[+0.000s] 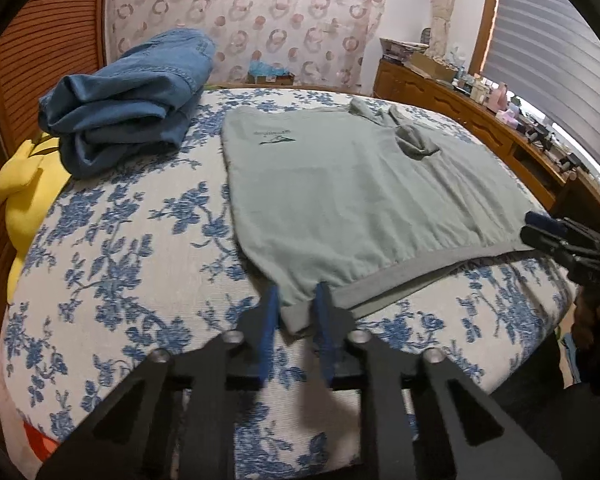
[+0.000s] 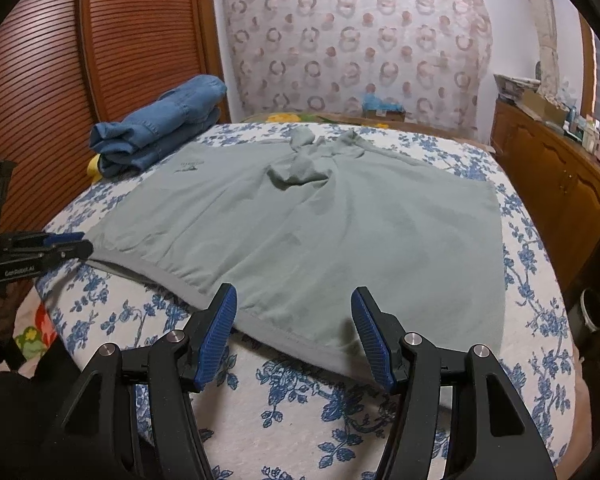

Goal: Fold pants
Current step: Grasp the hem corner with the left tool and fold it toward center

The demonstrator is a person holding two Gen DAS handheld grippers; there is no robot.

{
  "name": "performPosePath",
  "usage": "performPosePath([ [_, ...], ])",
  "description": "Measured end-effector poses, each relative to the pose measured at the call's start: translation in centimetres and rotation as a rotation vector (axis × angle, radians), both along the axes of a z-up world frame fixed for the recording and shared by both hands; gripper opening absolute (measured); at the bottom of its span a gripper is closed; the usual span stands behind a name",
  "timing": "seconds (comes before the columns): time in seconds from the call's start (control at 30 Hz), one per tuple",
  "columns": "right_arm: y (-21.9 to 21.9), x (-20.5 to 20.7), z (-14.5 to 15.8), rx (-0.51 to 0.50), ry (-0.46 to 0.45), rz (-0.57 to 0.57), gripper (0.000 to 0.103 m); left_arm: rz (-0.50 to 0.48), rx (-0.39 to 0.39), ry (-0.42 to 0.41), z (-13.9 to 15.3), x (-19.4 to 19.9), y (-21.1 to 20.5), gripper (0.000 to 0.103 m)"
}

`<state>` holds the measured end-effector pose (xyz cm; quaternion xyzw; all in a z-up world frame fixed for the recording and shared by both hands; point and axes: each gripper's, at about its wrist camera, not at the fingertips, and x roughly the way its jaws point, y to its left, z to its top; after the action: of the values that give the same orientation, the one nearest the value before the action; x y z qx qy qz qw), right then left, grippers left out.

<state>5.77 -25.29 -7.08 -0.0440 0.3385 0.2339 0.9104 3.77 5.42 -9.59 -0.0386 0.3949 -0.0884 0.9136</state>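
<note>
pants (image 2: 300,232) lie flat, waistband toward the grippers, long axis running to the far curtain (image 2: 352,40). left gripper (image 1: 296,304) clamps the waistband corner; right gripper (image 2: 294,332) stands apart. floral bed (image 2: 320,408).

Soft, even indoor light; faint shadows. Fisheye bends edges, dark vignette corners. Left gripper (image 1: 296,300) fingers motion-blurred; right view sharp.

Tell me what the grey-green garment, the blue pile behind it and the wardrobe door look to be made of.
Grey-green garment: soft matte knit, probably cotton jersey, with a ribbed hem band. Blue pile: denim, judging by the faded weave and stitched seams. Wardrobe door: reddish-brown slatted wood or wood-look laminate, slightly glossy.
</note>
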Motion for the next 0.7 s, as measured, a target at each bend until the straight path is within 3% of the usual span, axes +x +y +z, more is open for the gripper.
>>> performPosePath([
  [0.03,0.0,0.0,-0.1,0.001,0.001,0.0,0.061,0.007,0.014,-0.008,0.1,0.0,-0.1,0.003],
  [0.13,0.0,0.0,-0.5,0.006,0.009,-0.001,0.061,0.0,0.016,-0.015,0.5,0.2,-0.4,0.001],
  [0.7,-2.3,-0.5,-0.8,0.049,0.015,-0.027,0.061,-0.137,0.039,-0.087,4.3,3.0,-5.0,0.0],
])
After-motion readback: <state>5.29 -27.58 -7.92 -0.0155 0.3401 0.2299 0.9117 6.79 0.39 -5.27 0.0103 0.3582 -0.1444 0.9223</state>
